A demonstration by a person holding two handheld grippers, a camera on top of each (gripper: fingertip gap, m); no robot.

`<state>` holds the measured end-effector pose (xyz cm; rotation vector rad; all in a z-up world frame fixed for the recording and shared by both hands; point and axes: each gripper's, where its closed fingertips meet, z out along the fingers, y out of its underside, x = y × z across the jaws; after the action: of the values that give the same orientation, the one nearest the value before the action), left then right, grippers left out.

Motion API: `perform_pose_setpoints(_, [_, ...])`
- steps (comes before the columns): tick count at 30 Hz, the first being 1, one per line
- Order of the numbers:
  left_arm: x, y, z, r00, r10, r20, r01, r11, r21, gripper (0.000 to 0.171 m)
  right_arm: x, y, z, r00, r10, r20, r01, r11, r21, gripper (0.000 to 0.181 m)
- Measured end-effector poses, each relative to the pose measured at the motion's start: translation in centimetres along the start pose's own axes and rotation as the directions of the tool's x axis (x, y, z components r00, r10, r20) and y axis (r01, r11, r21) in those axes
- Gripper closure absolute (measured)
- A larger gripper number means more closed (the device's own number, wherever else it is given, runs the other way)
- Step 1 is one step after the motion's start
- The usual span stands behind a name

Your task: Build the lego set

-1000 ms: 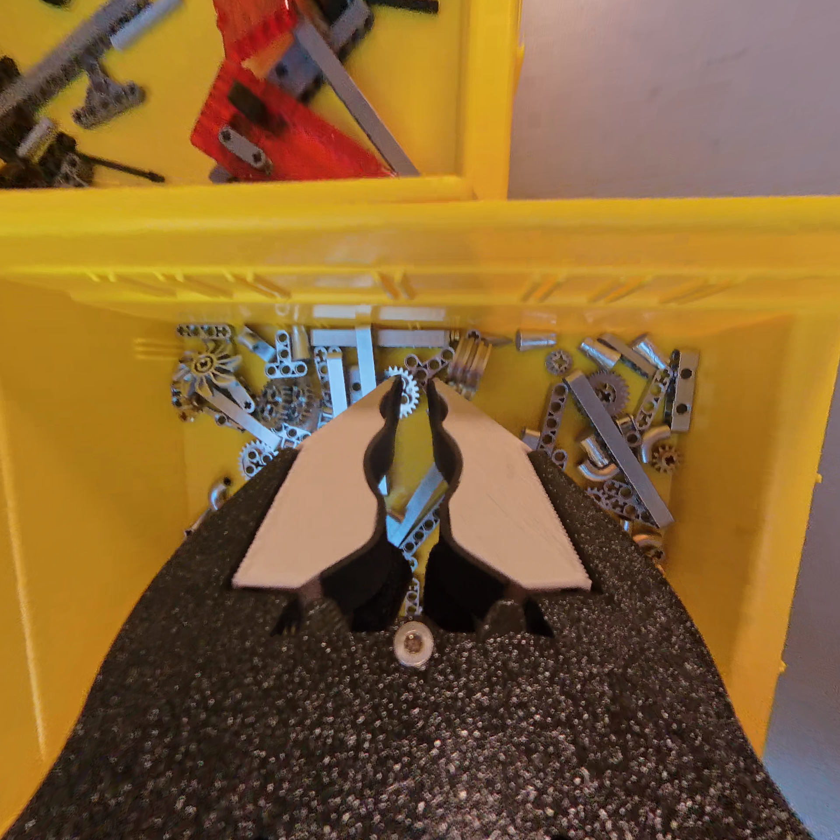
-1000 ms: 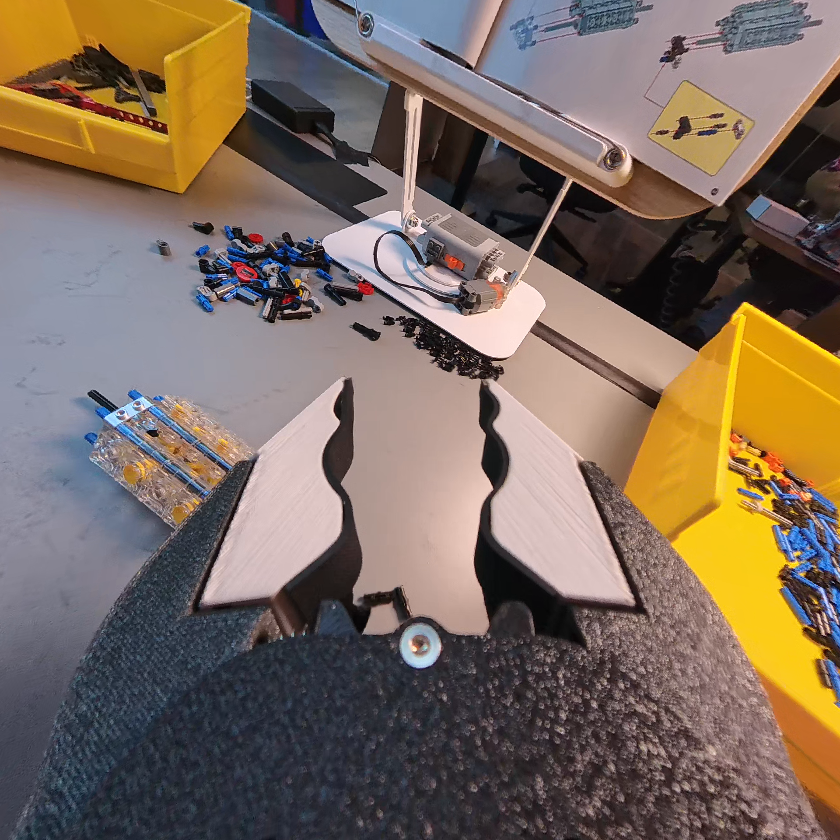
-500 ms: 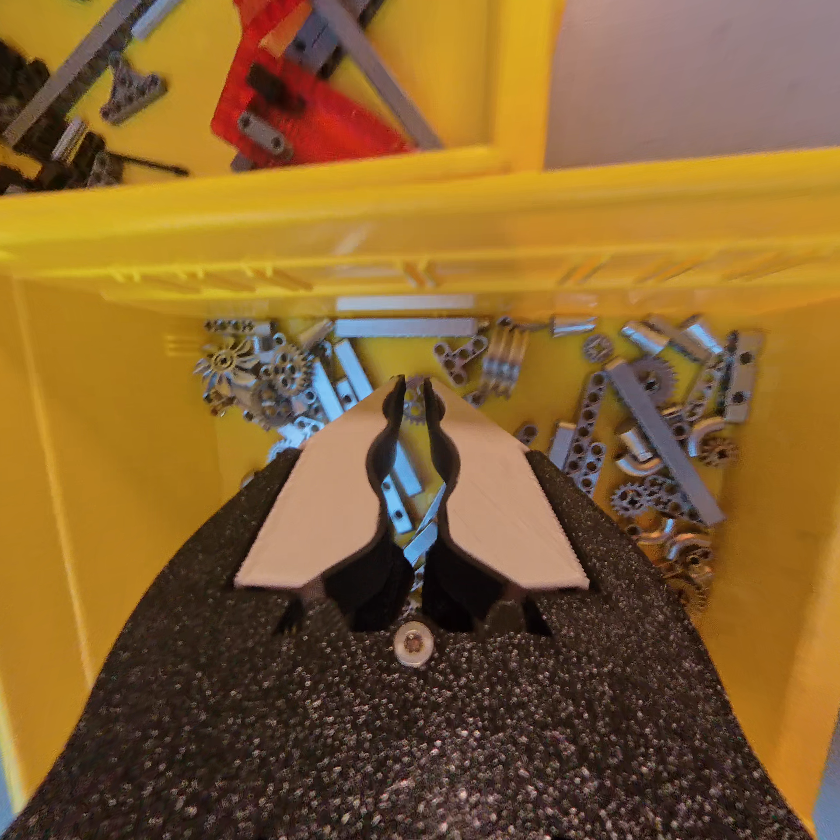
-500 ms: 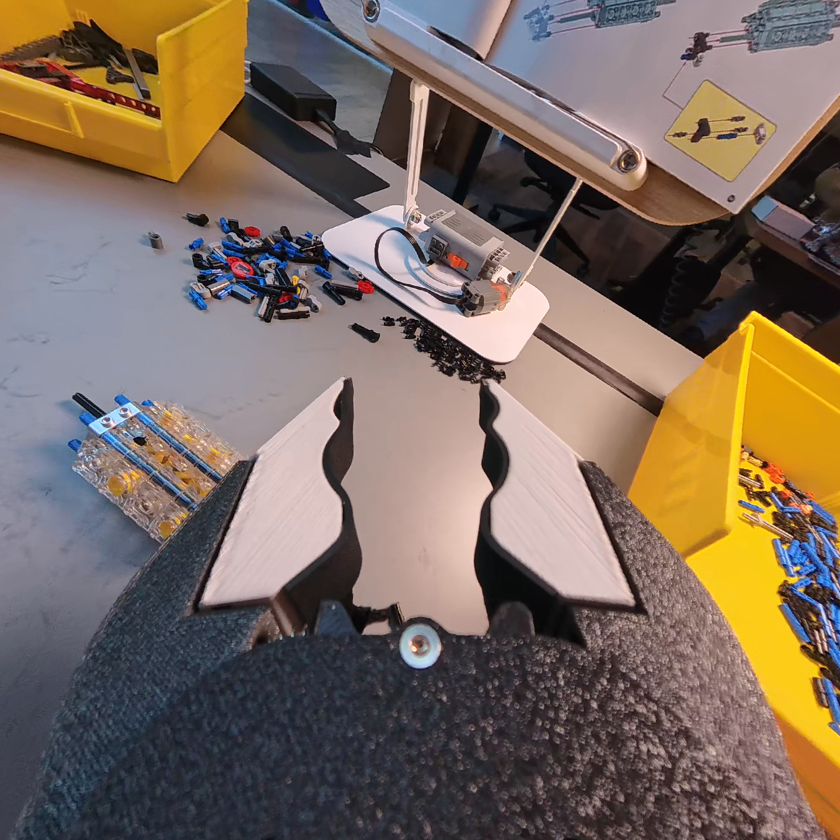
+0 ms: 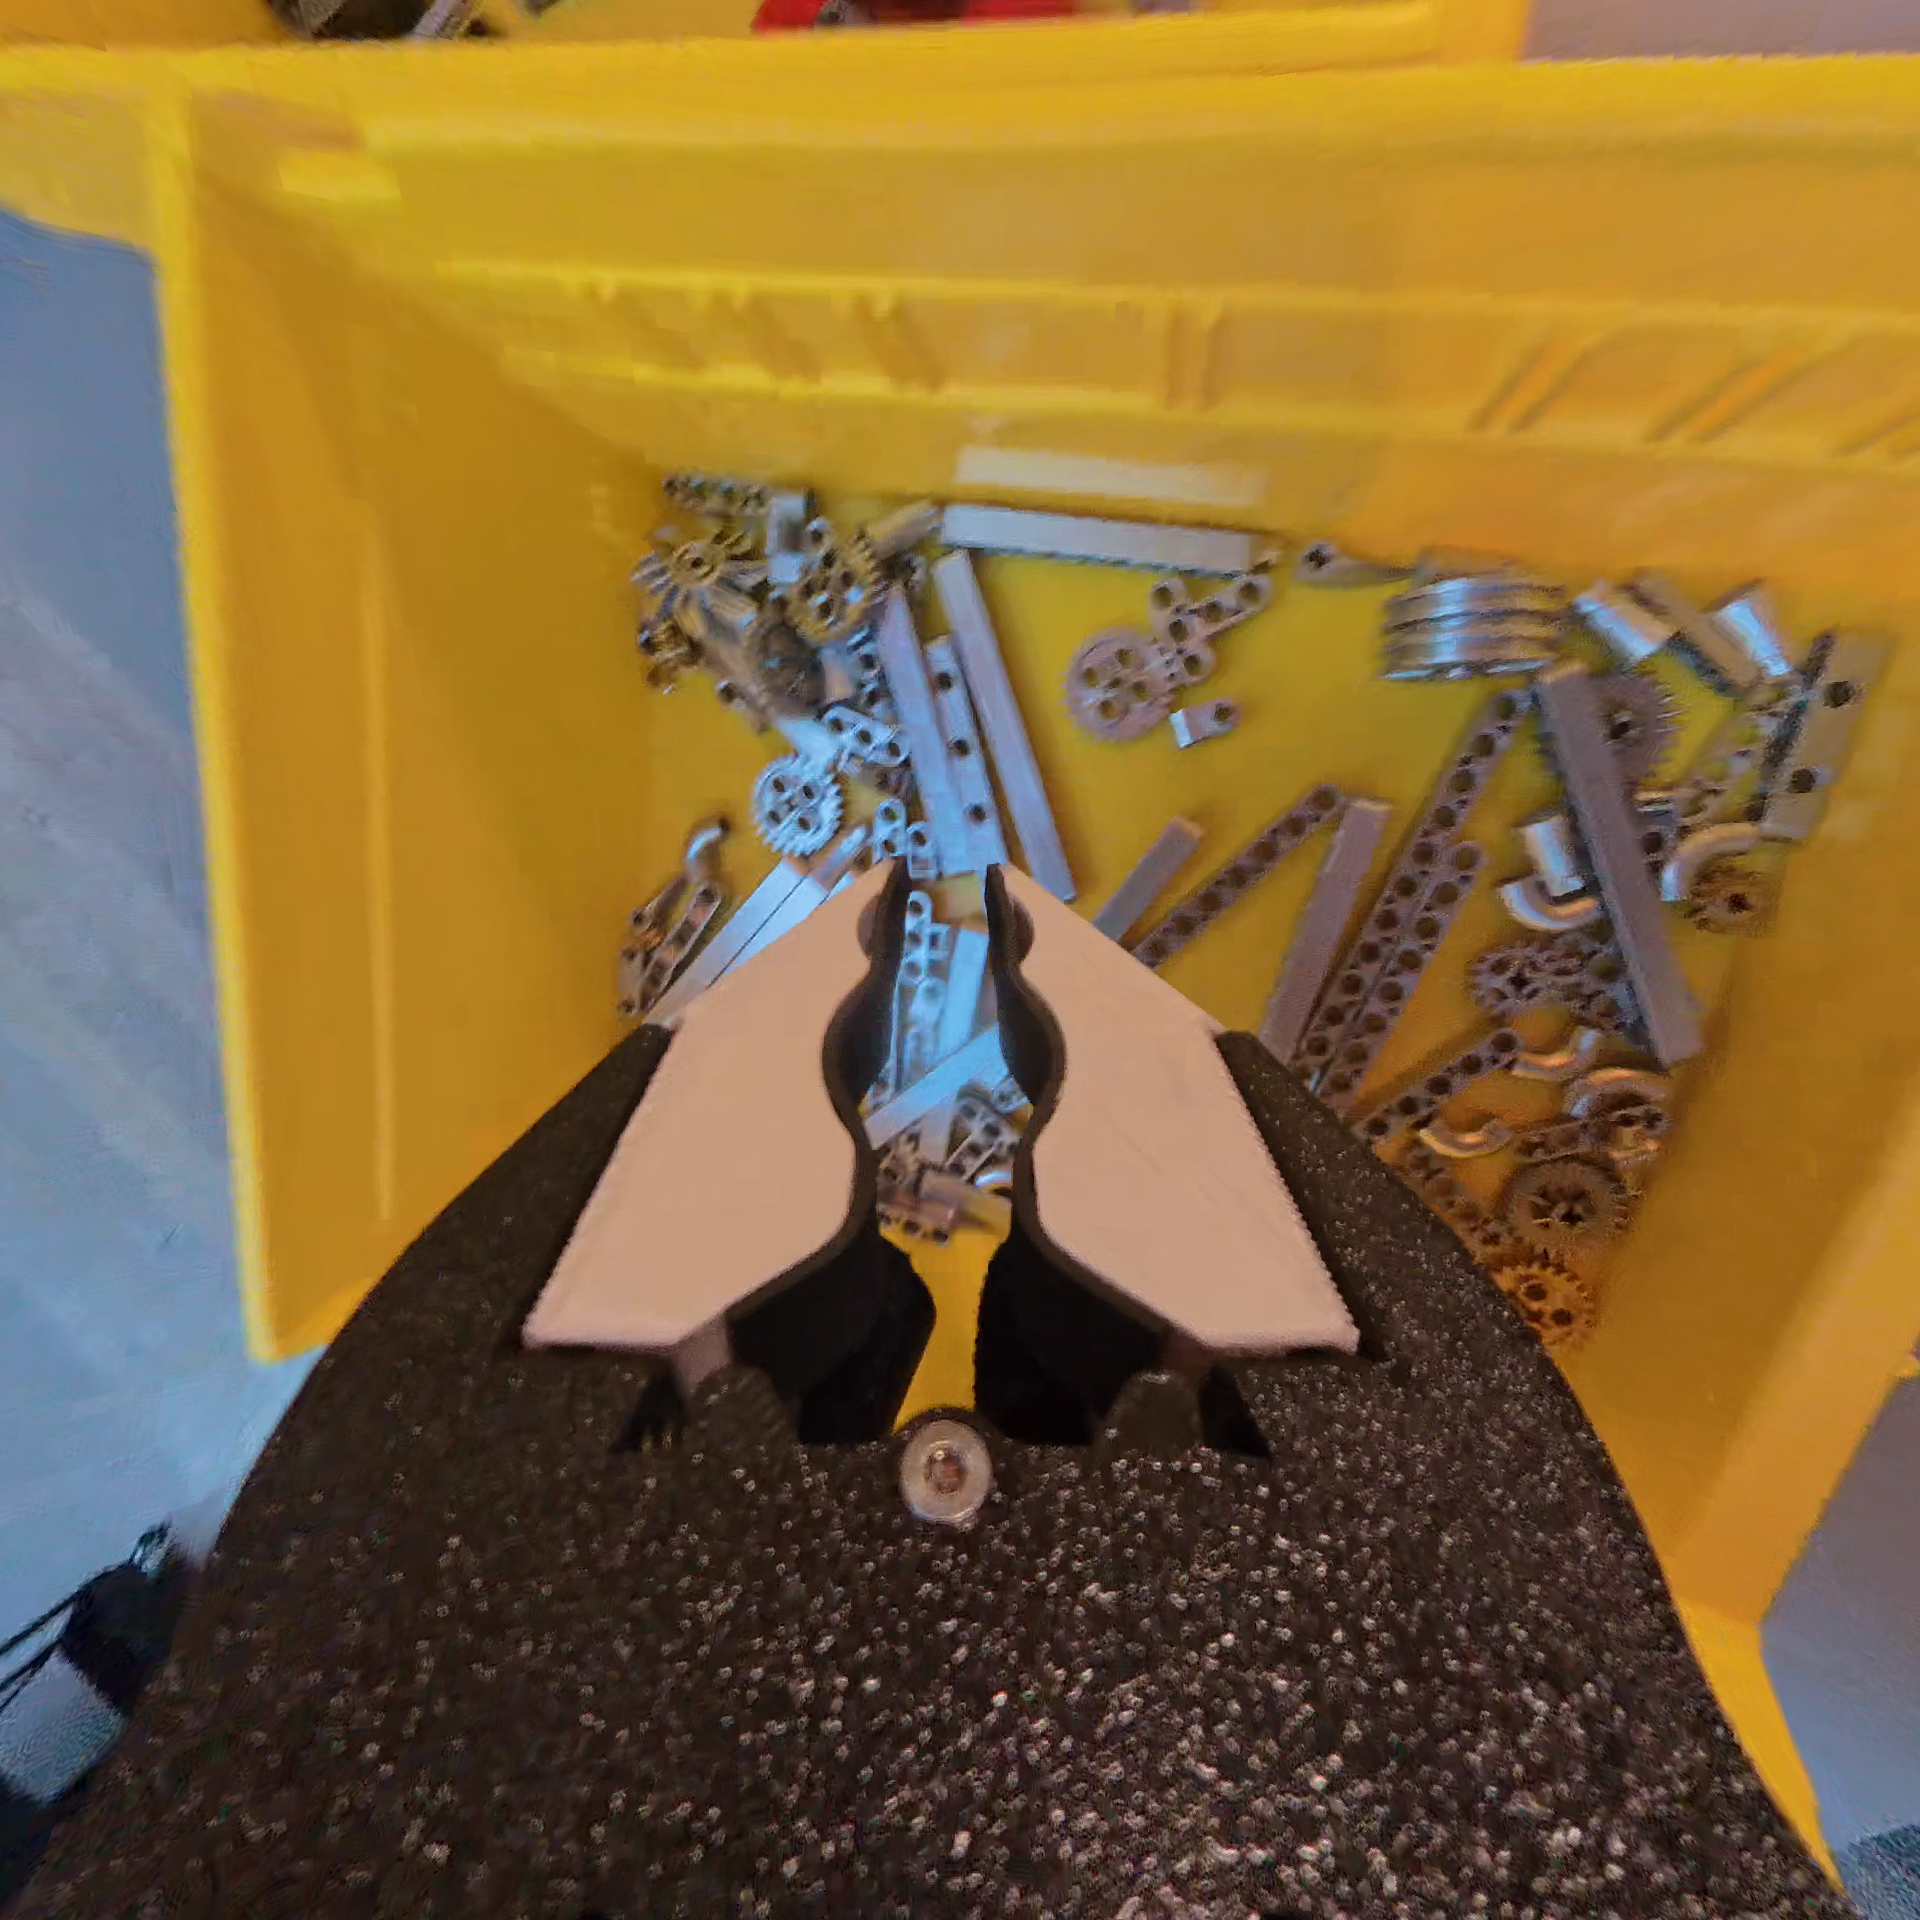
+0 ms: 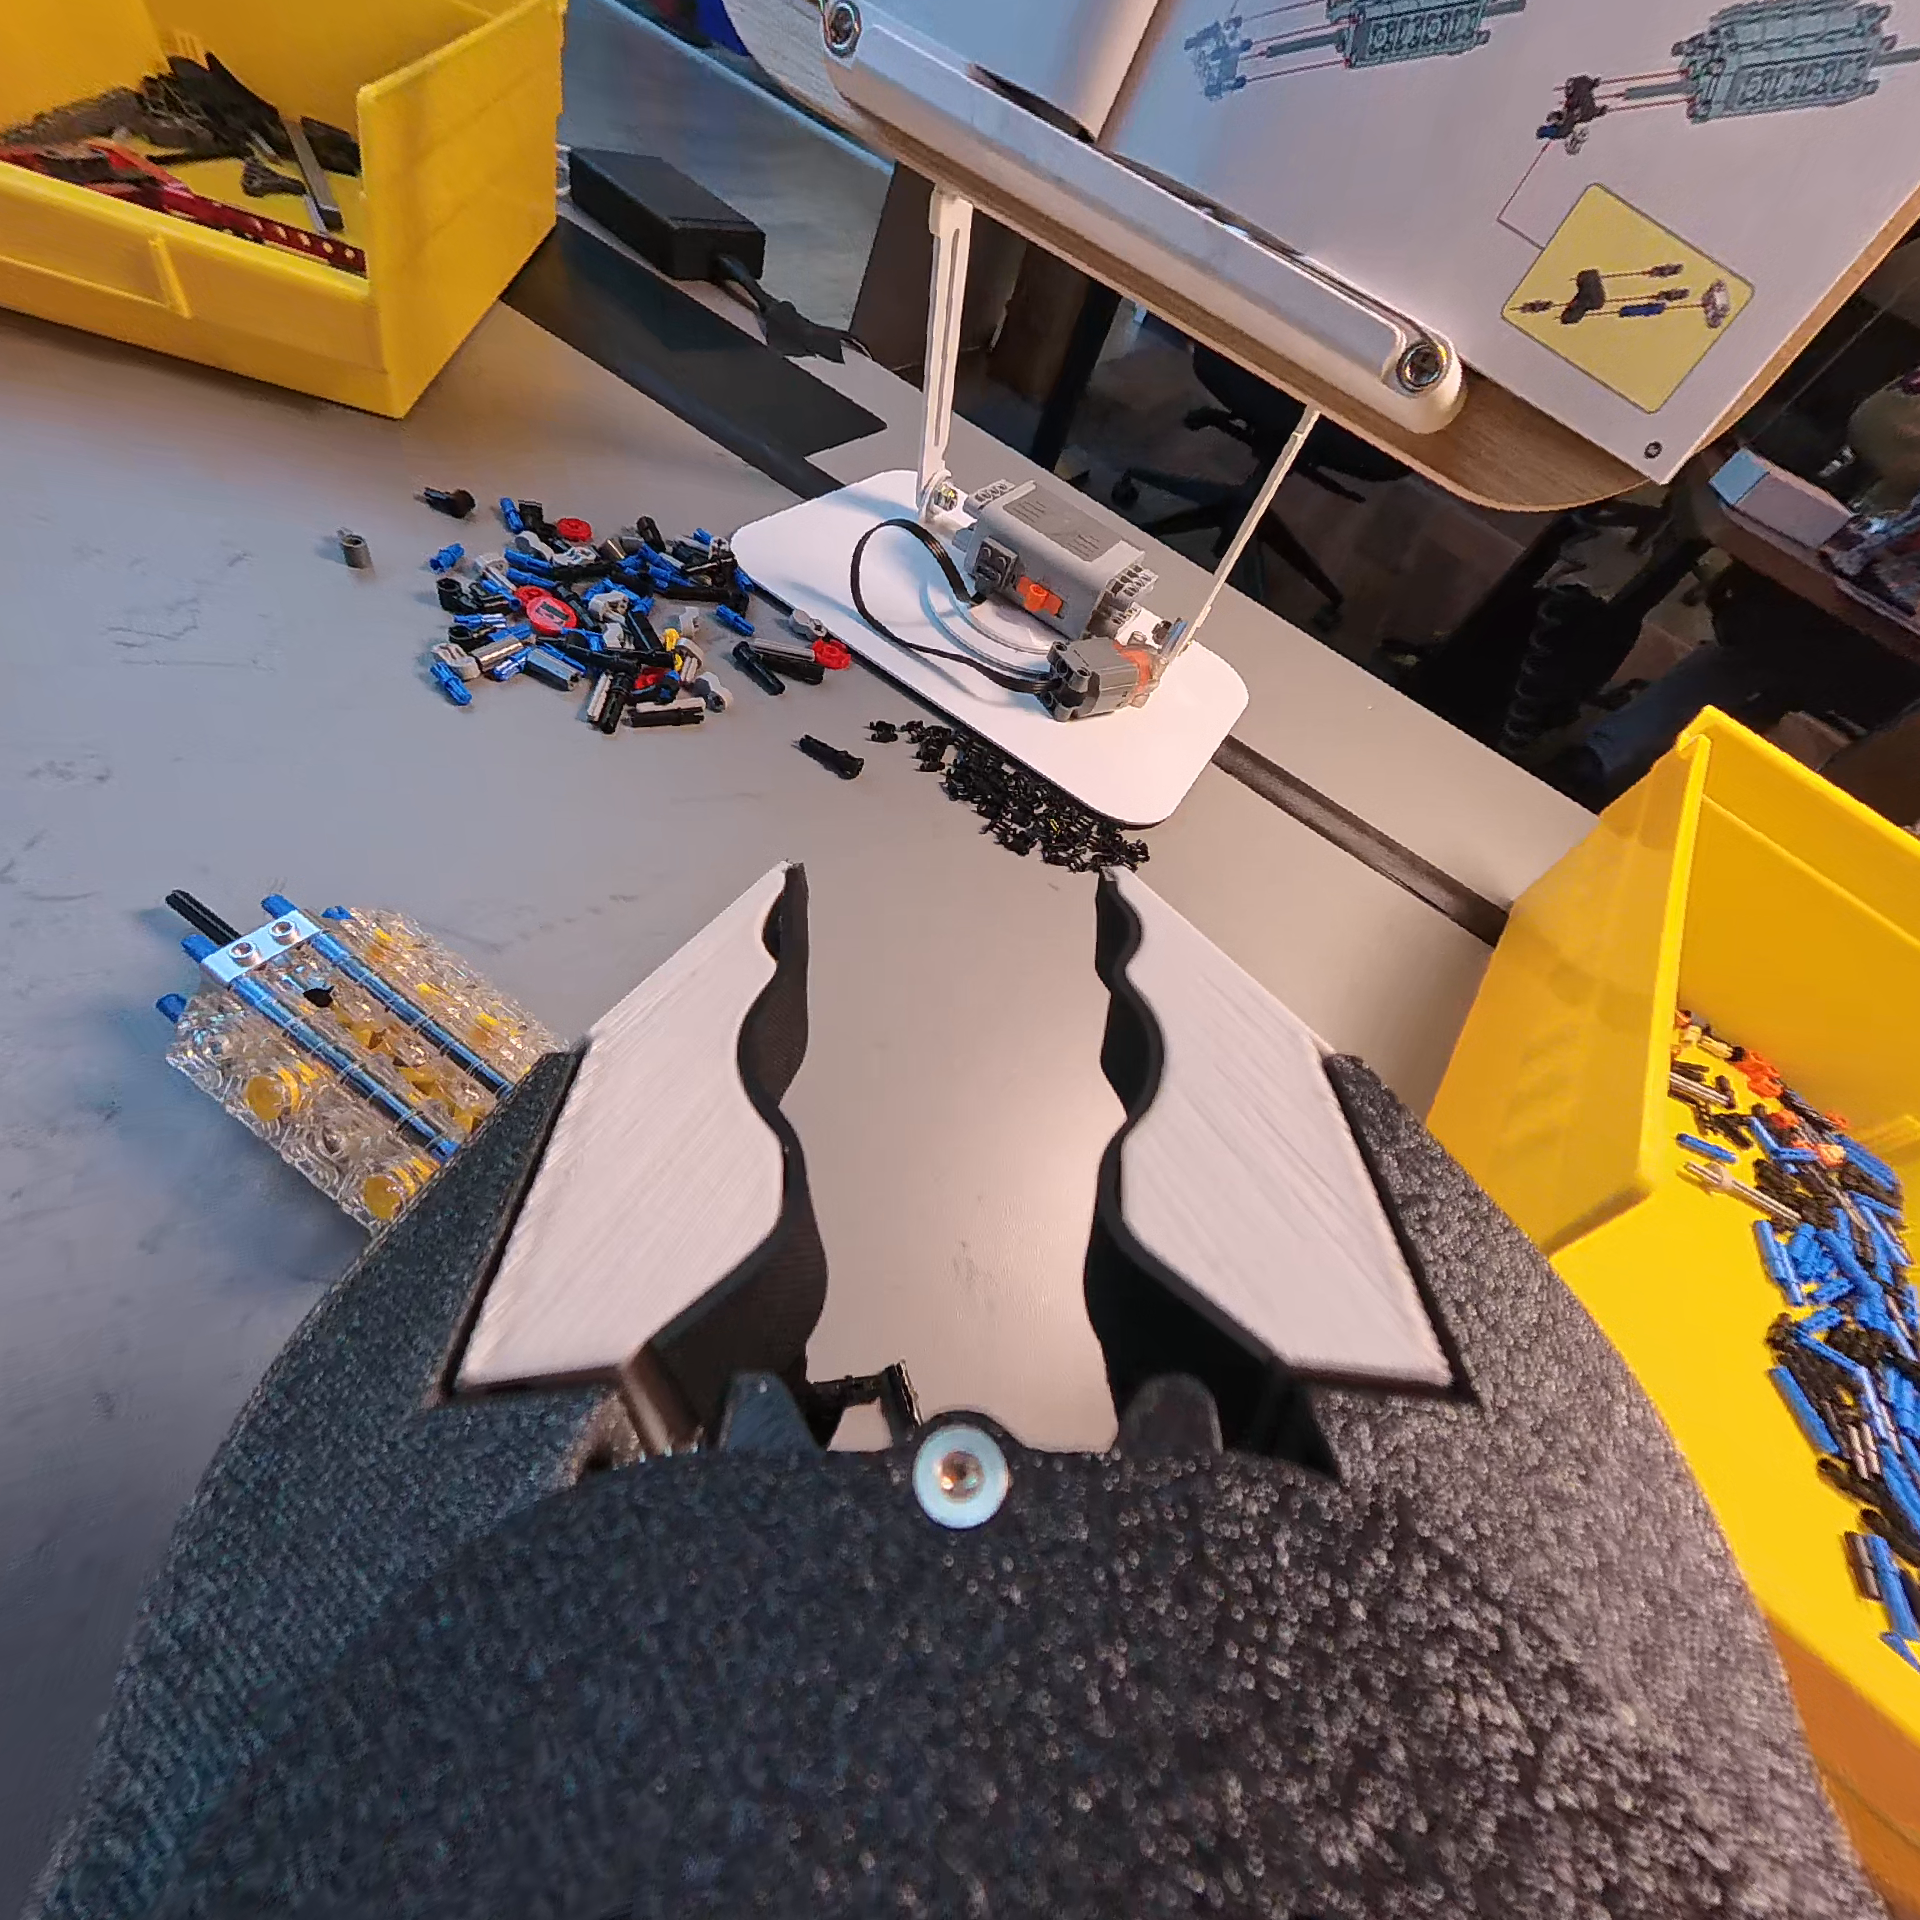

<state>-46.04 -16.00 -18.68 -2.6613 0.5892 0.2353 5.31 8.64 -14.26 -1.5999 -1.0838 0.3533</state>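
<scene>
Jaws nearly closed, left gripper [image 5: 940, 883] over grey parts [image 5: 940, 790] in yellow bin [image 5: 416, 831]; right gripper [image 6: 943, 883] jaws spread above table [image 6: 260, 727].

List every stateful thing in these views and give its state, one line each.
left gripper: nearly closed, narrow gap, over grey parts, gripping nothing visible
yellow bin: open-topped, holding the grey parts
right gripper: open, empty, above table
clear block assembly: lying flat on table
battery box: resting on white base
</scene>
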Motion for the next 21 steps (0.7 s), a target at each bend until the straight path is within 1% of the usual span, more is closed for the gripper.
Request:
perform_pose_setpoints(2, [-1.6, 1.5, -0.7, 0.998, -0.019, 0.055, 0.022, 0.998, -0.054, 0.157, -0.1, -0.2, 0.0, 1.0, -0.002, 0.001, 0.002, 1.0, 0.008, 0.127])
perform_pose_setpoints(4, [-2.4, 2.9, -0.9, 0.997, -0.031, 0.067, 0.038, 0.993, -0.11, 0.156, -0.1, -0.3, -0.1, 1.0, 0.003, 0.004, -0.003, 1.0, 0.017, 0.127])
perform_pose_setpoints(8, [-1.6, 5.4, -0.1, 0.999, -0.039, -0.013, 0.034, 0.967, -0.254, 0.146, -0.4, -0.5, -0.2, 1.0, 0.009, 0.009, -0.009, 1.0, 0.03, 0.127])
perform_pose_setpoints(11, [-1.0, 7.0, 0.9, 0.998, -0.025, -0.064, -0.001, 0.927, -0.375, 0.14, -0.5, -0.7, -0.6, 1.0, 0.011, 0.009, -0.011, 0.999, 0.043, 0.128])
perform_pose_setpoints(13, [-0.3, 7.9, 1.4, 0.993, -0.021, -0.118, -0.034, 0.896, -0.443, 0.137, -0.4, -0.8, -0.9, 1.0, 0.011, 0.005, -0.012, 0.999, 0.05, 0.128])
perform_pose_setpoints(16, [-0.2, 8.1, 1.9, 0.987, -0.019, -0.157, -0.059, 0.878, -0.475, 0.139, 0.0, -0.8, -1.5, 1.0, 0.017, -0.008, -0.017, 0.998, 0.057, 0.127])
perform_pose_setpoints(17, [-0.3, 7.8, 2.1, 0.986, -0.023, -0.163, -0.057, 0.883, -0.465, 0.142, 0.1, -0.8, -1.8, 1.0, 0.021, -0.013, -0.02, 0.998, 0.059, 0.127])
perform_pose_setpoints(18, [-0.6, 7.5, 2.2, 0.987, -0.024, -0.16, -0.052, 0.889, -0.454, 0.154, 0.3, -0.8, -2.0, 1.0, 0.024, -0.018, -0.023, 0.998, 0.061, 0.128])
perform_pose_setpoints(21, [-0.2, 6.3, 2.3, 0.978, -0.062, -0.202, -0.027, 0.911, -0.411, 0.16, 0.6, -0.6, -2.6, 0.999, 0.035, -0.029, -0.033, 0.997, 0.068, 0.128])
